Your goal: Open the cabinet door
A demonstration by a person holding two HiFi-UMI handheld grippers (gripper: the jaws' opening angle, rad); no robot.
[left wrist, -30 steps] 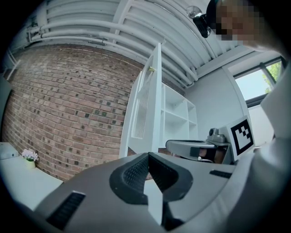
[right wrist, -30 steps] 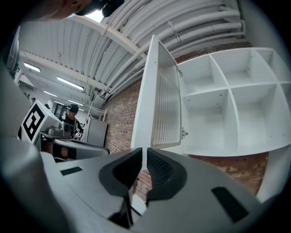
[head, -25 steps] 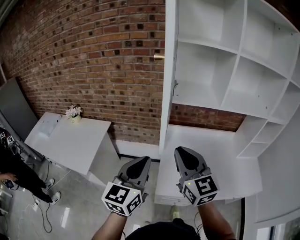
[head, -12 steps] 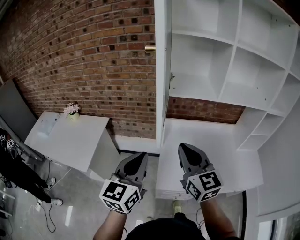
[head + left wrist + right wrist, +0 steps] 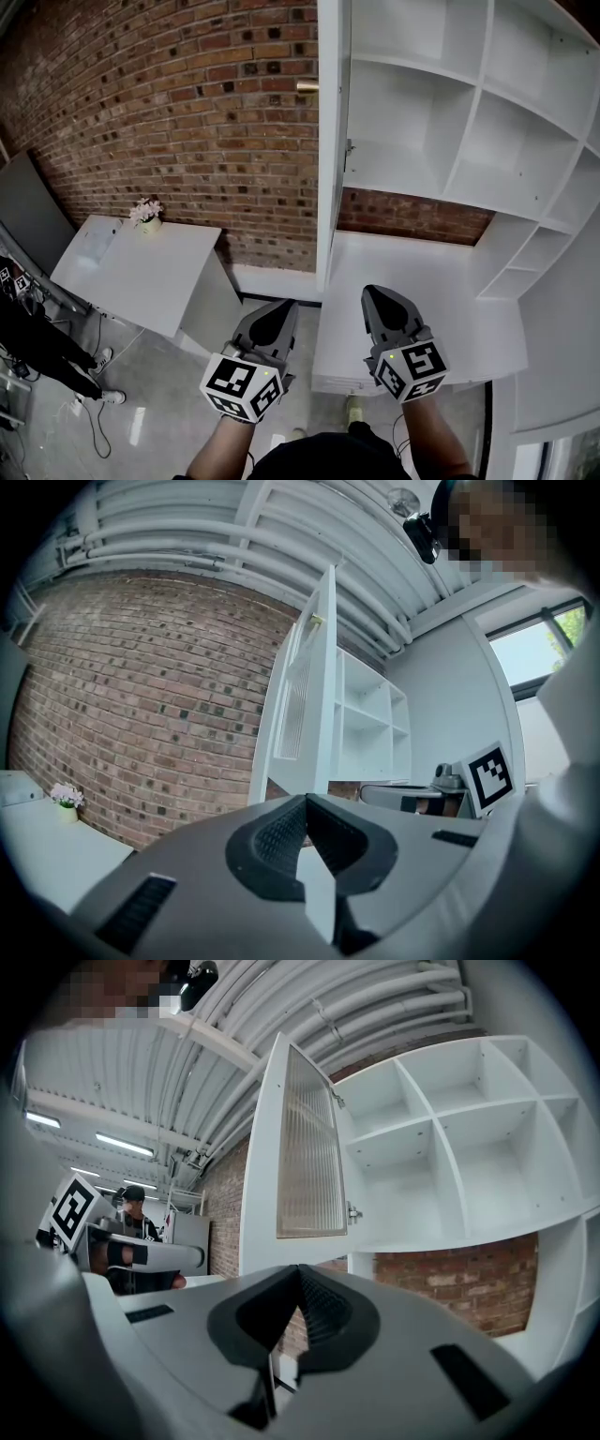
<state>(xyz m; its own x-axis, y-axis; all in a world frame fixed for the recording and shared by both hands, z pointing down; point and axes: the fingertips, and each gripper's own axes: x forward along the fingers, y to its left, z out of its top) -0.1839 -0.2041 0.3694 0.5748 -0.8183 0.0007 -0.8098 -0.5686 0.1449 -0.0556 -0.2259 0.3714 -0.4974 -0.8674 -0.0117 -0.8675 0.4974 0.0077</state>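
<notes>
Overhead, from the head view, my left gripper [image 5: 281, 305] and right gripper [image 5: 370, 291] point level and side by side, low in the frame, both well short of the cabinet door [image 5: 328, 141]. That door stands swung out from the white shelf unit [image 5: 441, 112], seen almost edge-on, its brass knob [image 5: 307, 86] showing against the brick wall [image 5: 169, 122]. The open compartments sit to the door's right, above a white desk top [image 5: 422, 291]. Off to the left stands a separate white table [image 5: 141, 272] carrying a small pot of flowers [image 5: 147, 214], and a person in dark clothes [image 5: 37, 347] is partly visible at the frame's left edge. Seen from the left gripper view, my left jaws are pressed together with nothing between them; the door rises ahead, apart from the tips, with the knob high on its near edge and my right gripper alongside at the right. Seen from the right gripper view, my right jaws are likewise closed and hold nothing; the door hangs open above and ahead, its ribbed glass panel [image 5: 305, 1147] facing the camera, a hinge [image 5: 353, 1211] joining it to the shelves.
</notes>
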